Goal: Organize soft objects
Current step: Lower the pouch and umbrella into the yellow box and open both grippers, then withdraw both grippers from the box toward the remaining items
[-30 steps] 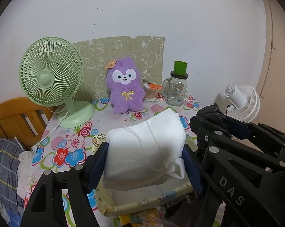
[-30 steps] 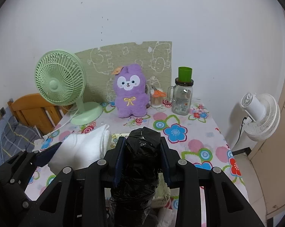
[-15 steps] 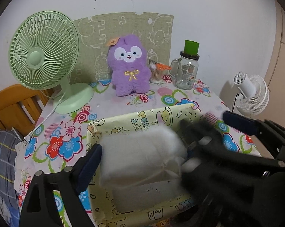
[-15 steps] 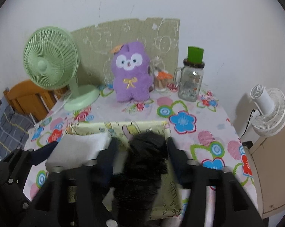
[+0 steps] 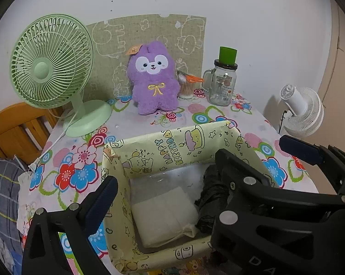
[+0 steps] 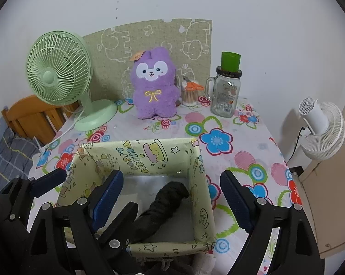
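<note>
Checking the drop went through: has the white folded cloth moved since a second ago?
Yes. The white cloth went down from between the left tool fingers, above the yellow box rim, onto the box floor.

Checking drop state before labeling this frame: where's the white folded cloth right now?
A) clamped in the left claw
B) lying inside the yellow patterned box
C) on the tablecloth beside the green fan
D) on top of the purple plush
B: the white folded cloth lies on the floor of the yellow patterned box, beside the black bundle, and the left claw stands open above it with nothing between its pads.
</note>
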`<state>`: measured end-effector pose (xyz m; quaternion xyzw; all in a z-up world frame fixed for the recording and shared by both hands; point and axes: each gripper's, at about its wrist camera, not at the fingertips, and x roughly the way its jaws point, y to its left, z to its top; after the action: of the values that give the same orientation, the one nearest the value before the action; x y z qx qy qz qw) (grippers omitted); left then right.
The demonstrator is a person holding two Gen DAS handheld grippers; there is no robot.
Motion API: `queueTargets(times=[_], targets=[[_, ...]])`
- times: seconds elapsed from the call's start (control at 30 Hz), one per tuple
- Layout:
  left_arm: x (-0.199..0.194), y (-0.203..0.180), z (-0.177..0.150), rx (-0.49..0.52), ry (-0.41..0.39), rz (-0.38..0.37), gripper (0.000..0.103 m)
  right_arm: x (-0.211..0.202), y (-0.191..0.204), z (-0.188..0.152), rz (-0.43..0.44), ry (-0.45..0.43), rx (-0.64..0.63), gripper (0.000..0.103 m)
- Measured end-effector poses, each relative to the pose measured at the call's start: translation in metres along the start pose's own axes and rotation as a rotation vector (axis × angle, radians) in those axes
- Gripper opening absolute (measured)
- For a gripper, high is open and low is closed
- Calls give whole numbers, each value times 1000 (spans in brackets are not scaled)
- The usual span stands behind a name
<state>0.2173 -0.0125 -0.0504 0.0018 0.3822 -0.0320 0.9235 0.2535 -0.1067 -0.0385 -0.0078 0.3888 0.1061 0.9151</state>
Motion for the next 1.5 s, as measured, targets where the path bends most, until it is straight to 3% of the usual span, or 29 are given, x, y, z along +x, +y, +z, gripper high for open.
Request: queueTargets(times=[1.5], targets=[[-65,-22,-46,11,-47,-17,101,-72,-3,-44,-10,-52,-24,88]])
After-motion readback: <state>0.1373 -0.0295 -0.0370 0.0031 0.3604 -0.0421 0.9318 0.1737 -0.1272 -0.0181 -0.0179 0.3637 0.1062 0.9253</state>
